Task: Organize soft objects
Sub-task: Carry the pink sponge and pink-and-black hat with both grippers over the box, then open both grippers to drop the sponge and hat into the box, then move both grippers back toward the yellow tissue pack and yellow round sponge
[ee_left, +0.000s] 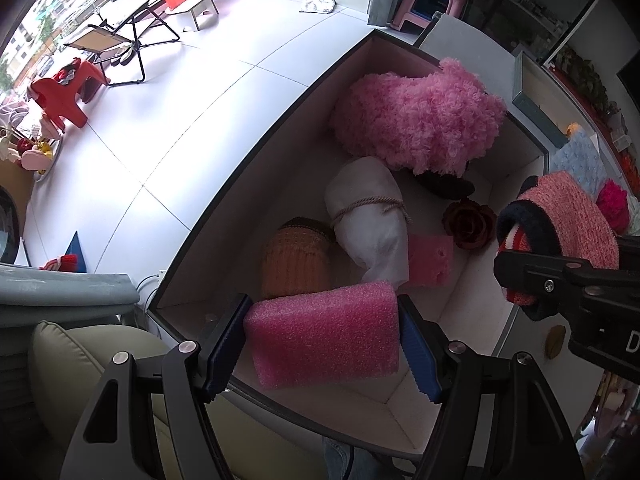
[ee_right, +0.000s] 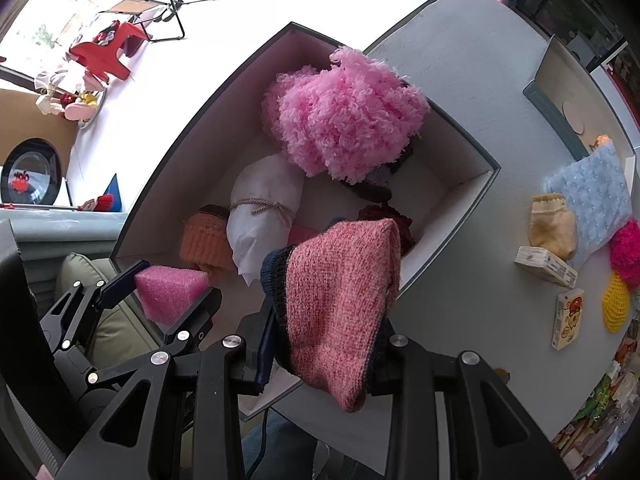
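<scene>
My left gripper [ee_left: 322, 340] is shut on a pink foam block [ee_left: 324, 332], held over the near corner of the open white box [ee_left: 248, 184]. My right gripper [ee_right: 324, 356] is shut on a pink knit hat [ee_right: 340, 304] with a dark rim, hanging above the box's near right side; the same hat [ee_left: 568, 224] shows at the right of the left wrist view. Inside the box lie a fluffy pink item [ee_left: 416, 120], a white cloth bundle [ee_left: 368, 216] tied with cord, an orange knit piece [ee_left: 296, 260], a dark red fabric rose [ee_left: 468, 220] and a pink sponge [ee_left: 430, 258].
On the grey table [ee_right: 480, 120] right of the box lie a pale blue pillow [ee_right: 592, 196], a tan sock [ee_right: 552, 228], a magenta pompom [ee_right: 626, 252], a yellow mesh item [ee_right: 616, 304] and two small cartons [ee_right: 568, 320]. A cushioned seat [ee_left: 92, 360] sits left of the box.
</scene>
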Available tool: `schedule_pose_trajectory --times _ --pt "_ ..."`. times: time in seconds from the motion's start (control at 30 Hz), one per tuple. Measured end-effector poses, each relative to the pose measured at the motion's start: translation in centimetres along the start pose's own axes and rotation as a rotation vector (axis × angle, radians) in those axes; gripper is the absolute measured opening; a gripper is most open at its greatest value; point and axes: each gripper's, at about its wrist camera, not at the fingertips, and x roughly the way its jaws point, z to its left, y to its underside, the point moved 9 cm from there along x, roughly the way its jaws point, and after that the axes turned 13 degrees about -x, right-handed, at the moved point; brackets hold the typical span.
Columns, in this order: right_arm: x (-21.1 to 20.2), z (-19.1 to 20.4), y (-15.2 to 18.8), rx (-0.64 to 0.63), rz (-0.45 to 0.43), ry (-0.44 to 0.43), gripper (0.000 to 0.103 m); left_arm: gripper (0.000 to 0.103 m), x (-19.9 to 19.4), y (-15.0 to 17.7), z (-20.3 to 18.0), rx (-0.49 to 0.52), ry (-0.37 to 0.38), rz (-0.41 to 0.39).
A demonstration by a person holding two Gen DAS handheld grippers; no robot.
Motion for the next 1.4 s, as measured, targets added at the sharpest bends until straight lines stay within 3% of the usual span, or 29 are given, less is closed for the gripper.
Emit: schedule_pose_trajectory --times 0.6,0.63,0.67,0.7,0.73,0.77,0.8,0.87,1.0,1.2,1.4 --pt "1.5 0.7 -0.5 -0.012 0.03 -0.008 0.037 0.074 0.9 0.3 0.6 0.013 0.011 0.043" --pt "1.4 0.7 -0.6 -0.007 0.027 -0.014 0.04 0.074 0.9 0.4 0.6 0.012 0.014 0.043" --pt "1.4 0.6 -0.6 0.0 0.024 -0.021 0.042 0.081 0.9 0.3 0.6 0.012 0.016 0.043" --pt "1.4 0.5 -0.6 0.004 0.022 -0.025 0.051 0.093 0.8 0.3 0.7 0.009 0.015 0.042" --pt "1.3 0.3 -0.6 0.016 0.013 -0.032 0.066 0.097 0.7 0.4 0.8 0.003 0.011 0.04" --pt "1.2 0.3 -0.6 0.021 0.006 -0.036 0.073 0.101 0.7 0.4 1.0 -0.002 0.003 0.042" --pt "1.0 0.1 -0.7 0.033 -0.009 -0.041 0.083 0.101 0.6 0.4 1.0 -0.006 0.002 0.04" --pt "0.6 -0.2 -0.7 0.045 -0.026 -0.046 0.084 0.101 0.6 0.3 1.1 -0.007 -0.004 0.035" --pt "-0.4 -1.3 -0.5 0.072 -0.081 -0.038 0.102 0.101 0.4 0.2 1.0 0.008 -0.036 0.022" --pt "-1.1 -2.7 0.7 0.122 -0.103 -0.035 0.103 0.101 -0.2 0.4 -0.1 0.03 -0.022 0.031" --pt "-1.5 -3.6 2.3 0.165 -0.1 -0.057 0.103 0.101 -0.4 1.1 -1.1 0.085 -0.054 0.044"
